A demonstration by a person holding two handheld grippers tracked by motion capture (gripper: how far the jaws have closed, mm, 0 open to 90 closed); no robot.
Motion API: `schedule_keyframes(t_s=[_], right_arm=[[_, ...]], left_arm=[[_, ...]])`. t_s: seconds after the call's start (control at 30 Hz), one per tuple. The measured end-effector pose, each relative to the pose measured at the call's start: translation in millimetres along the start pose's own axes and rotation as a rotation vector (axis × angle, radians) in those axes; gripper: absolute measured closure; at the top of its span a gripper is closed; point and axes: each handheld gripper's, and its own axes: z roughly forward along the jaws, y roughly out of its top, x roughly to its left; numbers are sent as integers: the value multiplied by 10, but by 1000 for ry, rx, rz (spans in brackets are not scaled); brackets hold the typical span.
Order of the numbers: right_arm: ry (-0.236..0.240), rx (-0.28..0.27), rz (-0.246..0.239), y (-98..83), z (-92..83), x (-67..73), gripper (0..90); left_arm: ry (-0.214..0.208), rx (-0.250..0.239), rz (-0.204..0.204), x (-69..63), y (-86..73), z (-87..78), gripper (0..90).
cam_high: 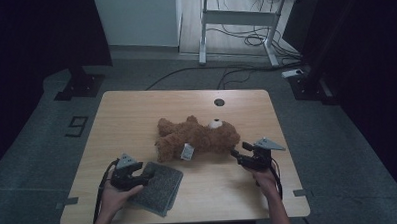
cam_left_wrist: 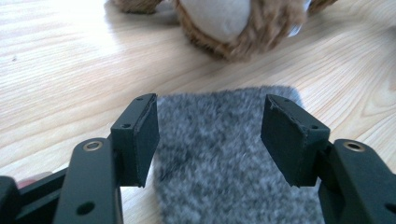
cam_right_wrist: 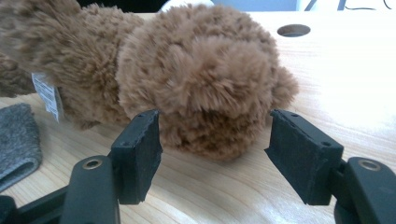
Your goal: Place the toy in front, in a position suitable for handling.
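On the wooden table [cam_high: 136,114], both tongs gape: left [cam_high: 148,180] over grey cloth [cam_high: 164,185], right [cam_high: 234,153] beside teddy bear [cam_high: 197,137].

A light wooden desk [cam_high: 136,119] with rounded corners stands on a grey speckled floor [cam_high: 338,152]; a round cable hole [cam_high: 219,102] sits near its far edge, well beyond the grippers. Farther off, a white-framed table [cam_high: 243,20] stands on a pale floor strip, with loose black cables [cam_high: 254,40] tangled beneath it (several more trail across the grey floor toward the desk). A white wall panel [cam_high: 138,19] rises behind. Dark curtains [cam_high: 38,32] close in both sides, with black stand bases [cam_high: 80,86] at their feet. A figure 9 [cam_high: 77,126] is taped on the floor, left of the desk. Lighting is dim and even.
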Motion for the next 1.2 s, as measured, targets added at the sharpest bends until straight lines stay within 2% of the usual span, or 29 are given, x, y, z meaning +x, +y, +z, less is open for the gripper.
schedule_keyframes(t_s=[0.07, 0.23, 0.37, 0.63, 0.73, 0.87, 1.07, 1.17, 1.2], right_arm=[[4, -4, -5, 8, 0, 23, 339], [-1, 3, 6, -9, 8, 43, 329], [-9, 14, 15, -29, 3, 51, 329], [-27, 38, 16, -85, 6, 56, 329], [-31, 29, 12, -79, -9, 67, 329], [-35, 27, 9, -79, -16, 69, 329], [-40, 27, 11, -83, -11, 63, 329], [-41, 25, 11, -82, -10, 64, 329], [-42, 25, 11, -82, -10, 64, 329]], left_arm=[[-1, 30, 1, 12, -52, 17, 350], [3, 69, 20, -11, -118, 72, 327], [5, 70, 26, -45, -124, 88, 326], [-42, 55, 64, -300, -105, 124, 330], [-49, 83, 69, -384, -126, 203, 300], [-44, 117, 72, -469, -148, 296, 212], [-30, 136, 71, -502, -172, 366, 162], [-10, 138, 96, -533, -192, 393, 151], [7, 137, 121, -560, -207, 408, 148]])
